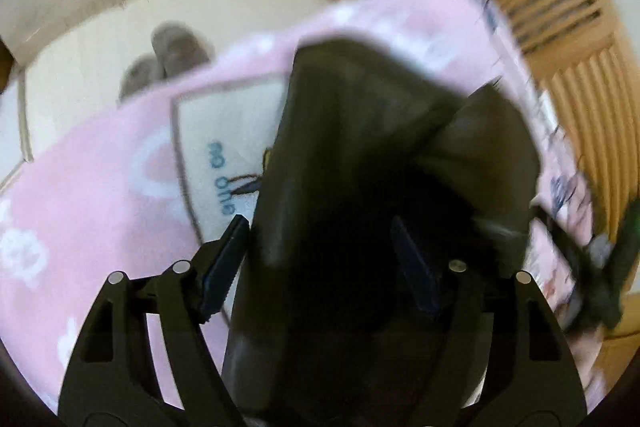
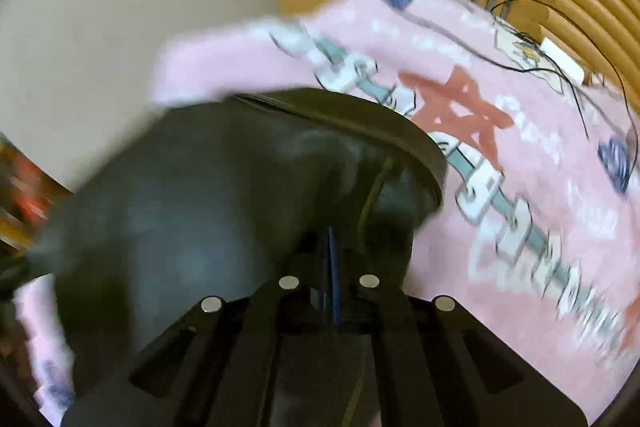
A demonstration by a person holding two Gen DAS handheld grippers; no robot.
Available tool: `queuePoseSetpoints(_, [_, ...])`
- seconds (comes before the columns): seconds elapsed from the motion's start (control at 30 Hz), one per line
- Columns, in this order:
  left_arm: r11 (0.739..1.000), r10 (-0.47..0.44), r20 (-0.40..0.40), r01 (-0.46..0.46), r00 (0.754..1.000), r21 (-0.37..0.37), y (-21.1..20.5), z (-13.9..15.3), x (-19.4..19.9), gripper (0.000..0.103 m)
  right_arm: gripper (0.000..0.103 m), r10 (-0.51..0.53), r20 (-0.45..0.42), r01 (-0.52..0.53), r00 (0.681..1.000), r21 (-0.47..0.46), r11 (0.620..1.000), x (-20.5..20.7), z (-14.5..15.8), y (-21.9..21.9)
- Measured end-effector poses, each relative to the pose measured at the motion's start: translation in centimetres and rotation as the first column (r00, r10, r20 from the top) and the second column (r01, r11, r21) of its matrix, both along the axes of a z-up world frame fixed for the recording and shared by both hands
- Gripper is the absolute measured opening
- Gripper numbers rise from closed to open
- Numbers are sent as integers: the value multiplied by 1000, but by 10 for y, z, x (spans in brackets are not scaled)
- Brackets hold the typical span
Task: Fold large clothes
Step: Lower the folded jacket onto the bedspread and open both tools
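Nearest in the left wrist view, the left tongs [image 1: 320, 251] are seen standing apart, with the dark garment [image 1: 360, 155] draped loosely between the fingers and not pinched. In the right wrist view, the right tongs [image 2: 332, 267] are seen drawn together, clamped on the same dark garment [image 2: 224, 195], which is held lifted above the bed. Beyond it, the pink blanket [image 2: 500, 187] is spread over the bed; a pair of slippers [image 1: 168, 59] is seen on the floor past the bed's far edge. A carrying or repositioning step is judged to be in hand. Next, a fresh hold by the left tongs and a flat laying-out seem called for.
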State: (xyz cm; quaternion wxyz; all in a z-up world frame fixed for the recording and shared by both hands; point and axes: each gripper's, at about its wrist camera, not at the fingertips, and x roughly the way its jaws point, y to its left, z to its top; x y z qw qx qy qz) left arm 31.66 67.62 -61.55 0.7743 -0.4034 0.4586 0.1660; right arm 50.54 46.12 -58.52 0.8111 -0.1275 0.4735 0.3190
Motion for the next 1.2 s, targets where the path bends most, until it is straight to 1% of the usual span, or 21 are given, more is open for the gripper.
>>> queuePoseSetpoints(0.07, [1000, -2, 54, 3, 999, -4, -7, 25, -3, 71, 7, 27, -35, -23, 999, 100, 995, -33, 11, -23])
queuePoseSetpoints(0.13, [997, -21, 169, 34, 985, -76, -17, 53, -5, 73, 12, 32, -126, -12, 992, 159, 987, -65, -1, -39])
queuePoseSetpoints(0.2, [989, -82, 217, 107, 973, -107, -34, 75, -3, 73, 12, 74, -287, -16, 955, 200, 980, -87, -34, -37])
queuePoseSetpoints(0.23, [986, -115, 232, 140, 966, -95, -42, 82, -3, 76, 12, 88, -386, 4, 918, 232, 973, -99, -58, -32])
queuePoseSetpoints(0.27, [979, -168, 234, 189, 958, -73, -54, 90, 3, 84, 12, 77, -403, 33, 912, 259, 965, -110, -73, -28])
queuePoseSetpoints(0.33, [964, -262, 129, 265, 956, -8, -75, 75, 28, 84, 12, 88, -425, 44, 901, 292, 956, -117, -87, -15])
queuePoseSetpoints(0.4, [967, -255, 0, 255, 967, 9, -72, 39, 50, 84, 12, 154, -503, 50, 850, 369, 928, -120, -94, 1])
queuePoseSetpoints(0.47, [981, -183, -90, 188, 979, 48, -53, 6, 54, 76, 10, 198, -448, -32, 872, 351, 936, -128, -88, 11])
queuePoseSetpoints(0.53, [991, -130, -81, 129, 988, -20, -35, -13, 48, 69, 7, 187, -450, -14, 873, 362, 932, -126, -80, 0])
queuePoseSetpoints(0.6, [989, -146, -70, 145, 987, -24, -35, -17, 48, 69, 10, 175, -464, 7, 869, 365, 931, -124, -74, -14])
queuePoseSetpoints(0.67, [982, -187, -73, 187, 980, -2, -43, -12, 49, 69, 20, 147, -450, 29, 881, 362, 932, -123, -60, -35])
queuePoseSetpoints(0.73, [985, -171, -23, 171, 985, 9, -53, 10, 41, 69, 51, 78, -380, 72, 922, 366, 928, -117, -41, -64])
queuePoseSetpoints(0.77, [985, -173, 7, 173, 985, 13, -57, 17, 37, 70, 53, 30, -325, 93, 945, 353, 931, -120, -31, -76])
queuePoseSetpoints(0.83, [979, -184, 40, 179, 982, 99, -66, 26, 32, 77, 52, -102, -194, 151, 976, 257, 954, -117, -26, -94])
queuePoseSetpoints(0.87, [975, -187, 15, 183, 982, 126, -67, 23, 34, 78, 48, -119, -185, 160, 975, 225, 961, -119, -33, -96])
queuePoseSetpoints(0.9, [973, -185, -28, 187, 982, 138, -63, 11, 42, 78, 36, -110, -243, 153, 964, 168, 974, -119, -56, -95])
queuePoseSetpoints(0.93, [975, -179, -51, 184, 983, 123, -55, 2, 42, 78, 36, -114, -246, 157, 962, 160, 975, -122, -70, -98])
queuePoseSetpoints(1.0, [981, -182, -128, 189, 975, 48, -46, -26, 58, 78, 37, -78, -139, 95, 987, 122, 988, -134, -80, -94])
queuePoseSetpoints(1.07, [979, -181, -138, 192, 974, 70, -54, -14, 62, 78, 39, -59, -150, 69, 987, 65, 995, -132, -68, -84])
queuePoseSetpoints(1.13, [980, -195, -75, 198, 978, 34, -63, 11, 55, 78, 39, -65, -208, 72, 976, 23, 997, -123, -52, -83])
queuePoseSetpoints(1.2, [978, -205, -82, 207, 975, 24, -75, 42, 37, 78, 46, -91, -179, 87, 980, -27, 996, -124, -21, -94])
